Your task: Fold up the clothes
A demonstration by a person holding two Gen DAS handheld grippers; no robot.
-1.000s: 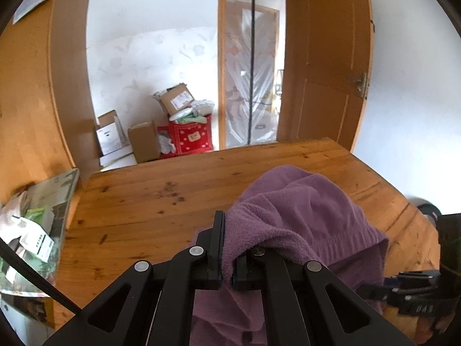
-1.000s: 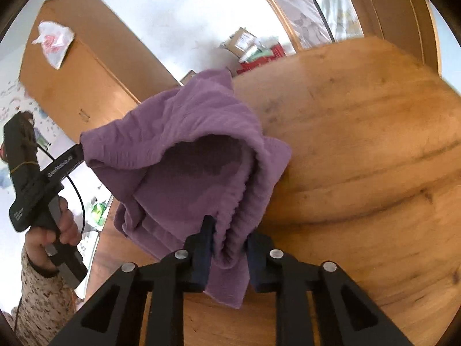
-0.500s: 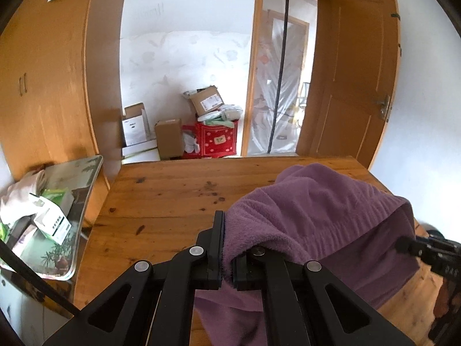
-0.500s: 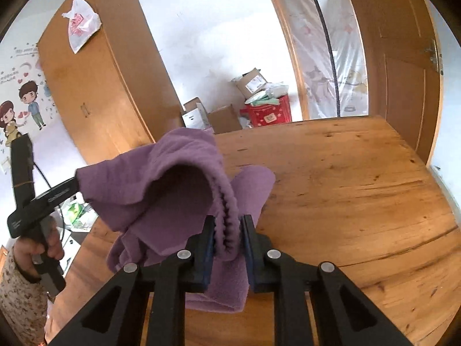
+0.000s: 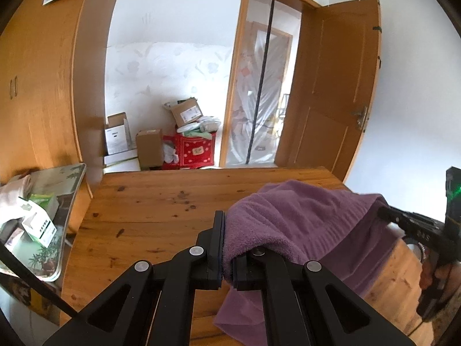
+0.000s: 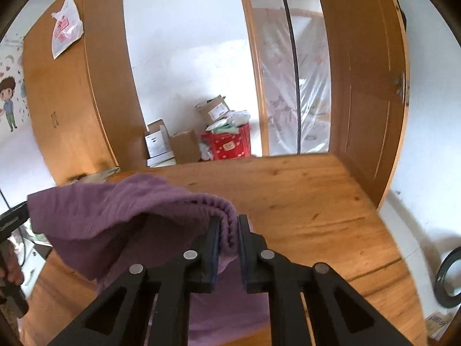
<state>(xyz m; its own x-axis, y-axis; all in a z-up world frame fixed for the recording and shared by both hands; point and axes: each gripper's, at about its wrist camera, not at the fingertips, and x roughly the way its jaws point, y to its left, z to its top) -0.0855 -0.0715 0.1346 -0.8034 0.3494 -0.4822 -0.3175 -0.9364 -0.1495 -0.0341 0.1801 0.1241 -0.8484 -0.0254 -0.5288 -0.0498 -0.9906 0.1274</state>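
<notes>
Purple fleece garment [image 5: 291, 219], plain all over, with a ribbed hem showing the same purple in the right wrist view [image 6: 219, 206]. Both black plastic grippers, left [image 5: 227, 248] and right [image 6: 229, 239], carry silver rivets. Honey-orange knotty pine worktop [image 5: 161, 201], dark specks in the grain. Orange-brown wooden wardrobe [image 6: 75, 101] with a white and red plastic bag [image 6: 65, 26]. Red crate with white dots [image 5: 196, 150], brown cardboard boxes [image 5: 149, 147], white walls.

Daylit room, white walls [image 5: 178, 8], wooden fittings.
Tall wardrobe [image 5: 43, 92] left; open door [image 5: 337, 101] right; plastic-sheeted doorway [image 5: 259, 95] centre; cardboard boxes [image 5: 149, 147] and red crate [image 5: 196, 151] behind plank desk [image 5: 149, 207].
</notes>
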